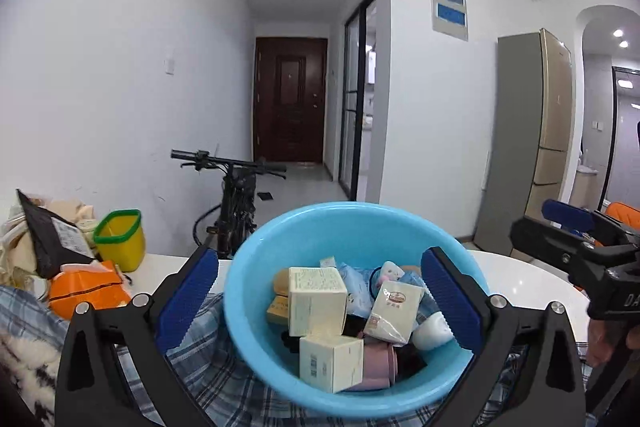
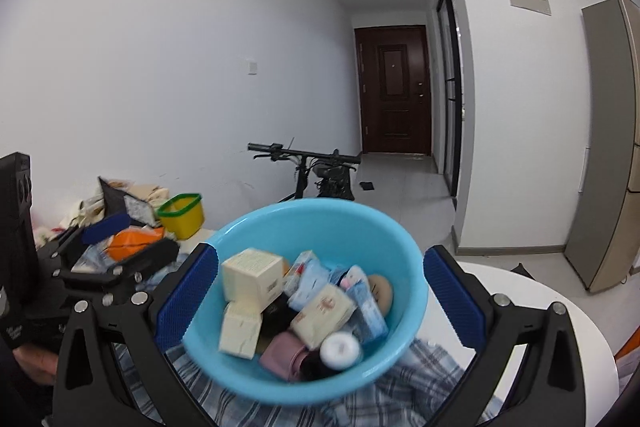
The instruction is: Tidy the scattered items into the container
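White and glossy, the round table (image 1: pixel 516 279) carries a blue checked cloth (image 1: pixel 208 379), and on this cloth stands the light blue basin (image 1: pixel 360 227). The basin is filled with the small items: cream boxes (image 1: pixel 318 301), paper packets (image 1: pixel 394 313), a white jar (image 2: pixel 341 350) and a pink thing (image 2: pixel 282 351). The left gripper (image 1: pixel 320 301) is spread wide, its blue pads on both sides of the basin and holding nothing. The right gripper (image 2: pixel 320 301) is also wide open and empty. At the left edge of the table lie an orange packet (image 1: pixel 86 287), a yellow tub with green rim (image 1: pixel 120 239) and some bags. Behind the table a black bicycle (image 1: pixel 236 203) leans at the white wall; a corridor leads to a dark brown door (image 1: pixel 290 99). A tall fridge (image 1: pixel 532 143) stands at the right.
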Tool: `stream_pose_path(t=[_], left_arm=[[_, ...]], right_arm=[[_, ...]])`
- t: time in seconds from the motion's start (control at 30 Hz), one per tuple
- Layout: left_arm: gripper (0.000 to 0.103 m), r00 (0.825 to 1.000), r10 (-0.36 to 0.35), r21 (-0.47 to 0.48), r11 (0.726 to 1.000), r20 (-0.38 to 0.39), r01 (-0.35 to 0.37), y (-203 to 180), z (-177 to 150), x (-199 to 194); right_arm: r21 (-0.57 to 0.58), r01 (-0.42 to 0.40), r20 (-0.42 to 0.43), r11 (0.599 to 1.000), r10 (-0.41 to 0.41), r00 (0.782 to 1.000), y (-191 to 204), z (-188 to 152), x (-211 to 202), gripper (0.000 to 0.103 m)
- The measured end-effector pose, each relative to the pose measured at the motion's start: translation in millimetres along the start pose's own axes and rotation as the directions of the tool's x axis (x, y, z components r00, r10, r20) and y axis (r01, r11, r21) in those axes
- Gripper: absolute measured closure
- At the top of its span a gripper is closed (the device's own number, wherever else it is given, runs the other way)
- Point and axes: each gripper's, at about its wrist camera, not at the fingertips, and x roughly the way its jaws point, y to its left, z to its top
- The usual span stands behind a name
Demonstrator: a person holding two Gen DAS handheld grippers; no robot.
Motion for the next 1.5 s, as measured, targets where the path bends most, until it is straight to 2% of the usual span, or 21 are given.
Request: stream_pose_path(t=[0.2,0.3,0.53,0.77,0.93,1.1,1.2,1.37,1.5], left_arm=[[0.0,1.0,-0.027,-0.044,0.999,-0.012,0.027,5.9,-10.4,-41.8],[0.0,0.999,-0.044,-0.057,0.997,0.024,0.045,9.1,-16.7,-59.5],[0.0,0.999,-0.033,-0.045,0.998,-0.019,0.032,9.7,-24.6,-62.3],[0.0,1.0,-0.005,-0.039,0.999,-0.007,0.005,5.8,-47.3,-74.8],[0.0,0.999,0.019,-0.016,1.0,0.035,-0.018,0.5,-68.5,-83.5],[0.0,1.0,0.005,-0.008,1.0,0.02,-0.004,-3.9,-78.6,-86.0],[0.0,1.0,0.005,-0.005,1.0,0.014,-0.005,-7.0,-86.8,-89.6],[0.0,0.999,0.049,-0.003,0.999,0.015,-0.049,-9.2,-103.1,-100.3],[0.0,0.999,0.048,-0.016,0.999,0.013,-0.048,-9.1,-116.2,-107.7]], right_arm=[[0.029,0.016,-0.006,0.999,-0.016,1.0,-1.4,-21.0,-32.1,0.0],[0.028,0.033,0.006,0.999,-0.033,0.999,-1.9,-29.0,-43.7,0.0],[0.041,0.054,0.005,0.998,-0.054,0.999,-4.0,-38.7,-44.6,0.0],[-0.067,0.115,0.067,0.991,-0.11,0.992,10.7,-56.0,-60.1,0.0],[-0.048,0.1,0.098,0.994,-0.094,0.991,14.9,-72.1,-72.2,0.0],[-0.077,0.142,0.13,0.987,-0.131,0.983,24.2,-87.8,-79.2,0.0],[-0.082,0.13,0.13,0.988,-0.119,0.984,27.8,-96.3,-81.3,0.0],[-0.054,0.114,0.137,0.992,-0.106,0.985,23.5,-109.4,-89.4,0.0],[-0.033,0.109,0.157,0.993,-0.103,0.982,17.1,-119.6,-98.4,0.0]])
